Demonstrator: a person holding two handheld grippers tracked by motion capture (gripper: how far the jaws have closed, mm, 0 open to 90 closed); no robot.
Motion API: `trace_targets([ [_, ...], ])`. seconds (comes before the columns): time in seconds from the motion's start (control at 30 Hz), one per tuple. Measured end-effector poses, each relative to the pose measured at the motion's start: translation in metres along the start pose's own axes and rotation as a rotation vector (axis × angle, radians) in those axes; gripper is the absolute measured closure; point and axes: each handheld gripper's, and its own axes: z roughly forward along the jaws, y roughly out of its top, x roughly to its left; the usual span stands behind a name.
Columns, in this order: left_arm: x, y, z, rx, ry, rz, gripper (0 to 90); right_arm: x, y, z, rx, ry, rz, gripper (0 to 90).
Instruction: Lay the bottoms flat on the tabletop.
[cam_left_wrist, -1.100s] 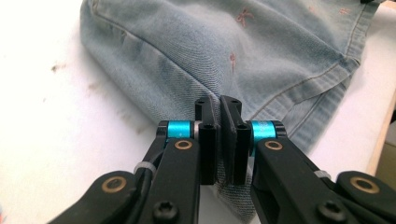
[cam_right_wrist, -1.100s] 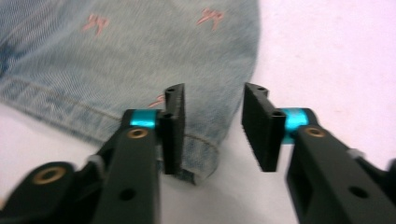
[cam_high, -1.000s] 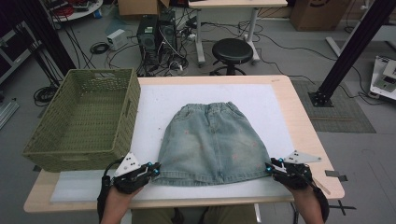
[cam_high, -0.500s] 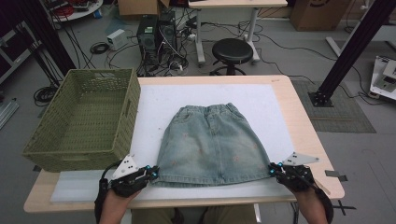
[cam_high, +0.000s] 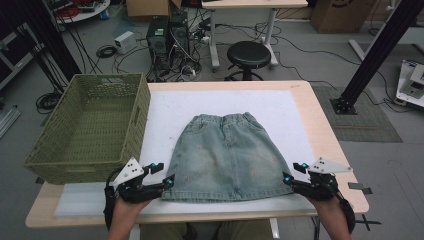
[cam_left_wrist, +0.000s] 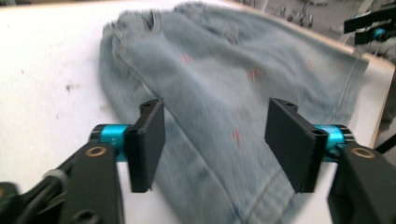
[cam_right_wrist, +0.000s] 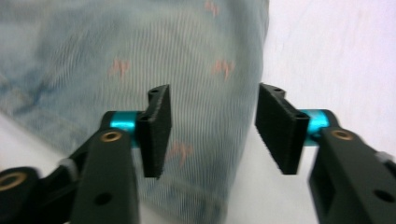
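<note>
Both fingers just opened off skirt (cam_high: 227, 155) hem.

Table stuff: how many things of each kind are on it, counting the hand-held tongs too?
Denim skirt: 1
Green woven basket: 1
White mat: 1
Tongs: 2, the left tongs and the right tongs, both with jaws apart at the skirt's hem corners, having just been opening
Total: 5

Left claw (cam_high: 167, 182) and right claw (cam_high: 287, 178) have just spread open.
</note>
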Motion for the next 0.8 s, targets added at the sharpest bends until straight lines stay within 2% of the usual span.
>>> trace_targets([
  [0.17,0.006,0.011,0.008,-0.06,-0.006,-0.014,29.8,0.002,0.021,0.014,-0.046,0.019,-0.002,38.2],
  [0.23,0.009,0.015,0.011,-0.081,-0.021,-0.02,26.4,0.0,0.027,0.019,-0.065,0.026,0.016,30.9],
  [0.3,0.012,0.018,0.014,-0.102,-0.042,-0.02,21.0,-0.001,0.032,0.025,-0.084,0.013,0.032,21.8],
  [0.33,0.014,0.02,0.016,-0.107,-0.049,-0.02,20.8,0.0,0.033,0.027,-0.089,0.013,0.03,21.3],
  [0.5,0.023,0.028,0.028,-0.094,-0.06,0.006,20.8,0.002,0.04,0.038,-0.103,0.02,-0.002,20.4],
  [0.57,0.027,0.032,0.033,-0.1,-0.075,-0.004,20.8,0.001,0.042,0.043,-0.103,0.022,0.0,20.4],
  [0.67,0.032,0.037,0.041,-0.081,-0.084,0.005,20.8,0.001,0.046,0.048,-0.1,0.018,0.004,20.4],
  [0.8,0.035,0.043,0.047,-0.061,-0.066,0.007,20.8,0.0,0.053,0.055,-0.098,0.022,0.019,20.4],
])
